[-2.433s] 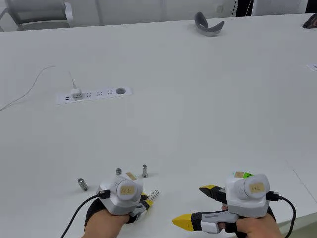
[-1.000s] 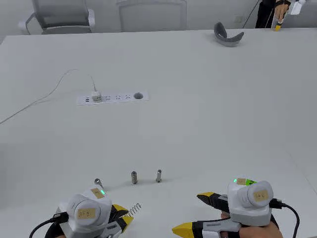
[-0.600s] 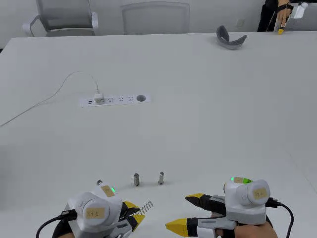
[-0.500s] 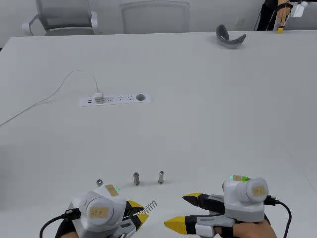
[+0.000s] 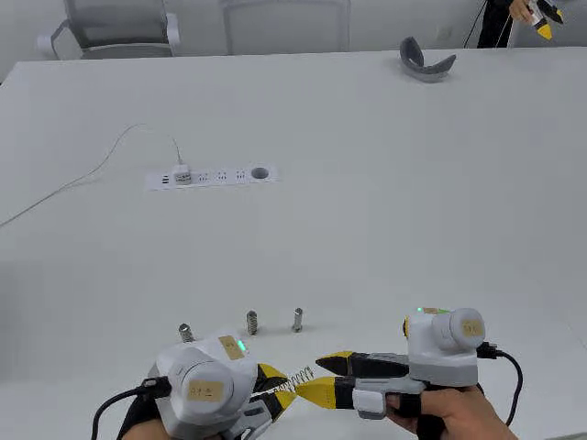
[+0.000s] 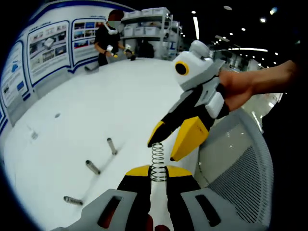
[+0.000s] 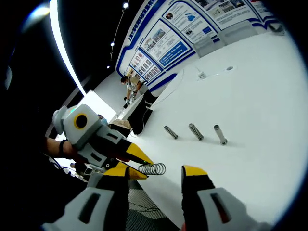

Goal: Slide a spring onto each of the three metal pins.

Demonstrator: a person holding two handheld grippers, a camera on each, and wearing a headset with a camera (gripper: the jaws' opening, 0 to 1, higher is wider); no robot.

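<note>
Close to the front edge of the desk (image 5: 367,229), gripping a spring (image 5: 299,377) by one end in the left gripper (image 5: 280,392), jaws pinched tight on it, coil pointing forward. Meeting it with the right gripper (image 5: 310,378), jaws wide apart and holding nothing, free end of the coil between their tips. Just beyond, upright in a row: bare pin (image 5: 297,319), middle pin (image 5: 251,322) and far pin (image 5: 186,332), the latter two seemingly already sleeved. Probably the last spring, then. Next: carry it over the bare pin, line up its bore with the tip, lower straight, release.
</note>
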